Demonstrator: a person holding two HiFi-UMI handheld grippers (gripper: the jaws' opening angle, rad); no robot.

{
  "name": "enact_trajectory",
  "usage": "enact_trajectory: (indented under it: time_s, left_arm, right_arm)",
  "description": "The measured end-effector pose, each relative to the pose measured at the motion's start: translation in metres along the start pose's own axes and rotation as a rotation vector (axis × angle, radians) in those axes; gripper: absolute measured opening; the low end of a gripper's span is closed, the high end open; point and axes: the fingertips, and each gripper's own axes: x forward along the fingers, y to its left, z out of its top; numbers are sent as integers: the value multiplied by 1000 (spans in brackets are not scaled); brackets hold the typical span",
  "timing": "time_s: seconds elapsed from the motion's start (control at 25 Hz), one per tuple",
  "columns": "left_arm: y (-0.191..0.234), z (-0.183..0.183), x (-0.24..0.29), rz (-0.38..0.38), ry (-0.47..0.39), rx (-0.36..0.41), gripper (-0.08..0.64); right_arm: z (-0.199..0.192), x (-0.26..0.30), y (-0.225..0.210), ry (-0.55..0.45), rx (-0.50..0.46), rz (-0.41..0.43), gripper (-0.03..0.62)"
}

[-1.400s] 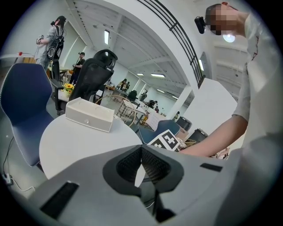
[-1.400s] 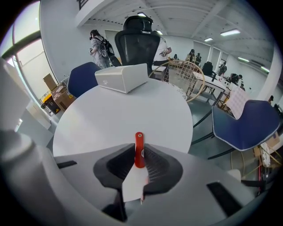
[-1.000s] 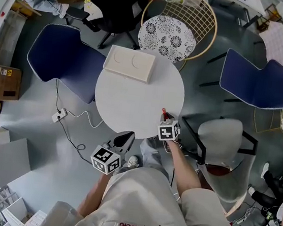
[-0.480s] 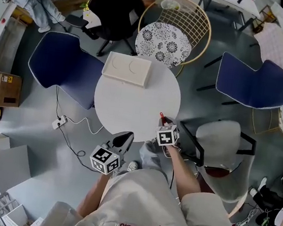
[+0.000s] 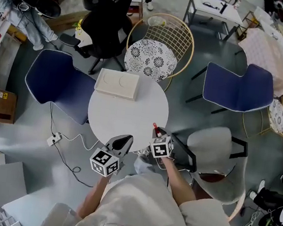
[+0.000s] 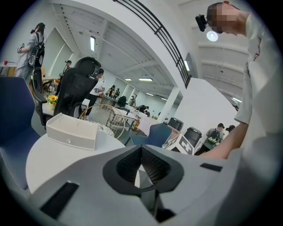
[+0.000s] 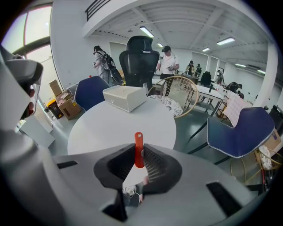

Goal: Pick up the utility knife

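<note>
The utility knife [image 7: 139, 150] is red and slim, and it sticks up between the jaws of my right gripper [image 7: 139, 164], which is shut on it. From the head view, the knife [image 5: 155, 127] shows just past the right gripper [image 5: 157, 133], over the near right edge of the round white table [image 5: 126, 115]. My left gripper [image 5: 124, 140] hangs at the table's near edge, jaws together, with nothing in it. In its own view the left gripper [image 6: 141, 164] points across the table [image 6: 48, 154] with its pads meeting.
A flat white box [image 5: 116, 83] lies at the table's far side. Round the table stand two blue chairs [image 5: 54, 76] [image 5: 236, 88], a gold wire chair [image 5: 160, 43], a black office chair [image 5: 105, 16] and a grey chair [image 5: 215, 155]. A cable and socket [image 5: 52, 138] lie on the floor.
Both grippers have risen a little, the right one carrying the knife up from the table edge. The head view has tilted, so the table and chairs sit further left in the picture.
</note>
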Motion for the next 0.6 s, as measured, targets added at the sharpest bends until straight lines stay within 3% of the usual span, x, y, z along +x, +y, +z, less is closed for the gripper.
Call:
enact_trajectory:
  time_s: [0.28,0.6]
  left_arm:
    - [-11,12,-4,-19,-36,44,14]
    - [-40,4,-39,-46,-69,93,12]
  right_arm:
    - [40,-47,7,-192,29,-19,67]
    - [39,-137,31,-392,27,-63,67]
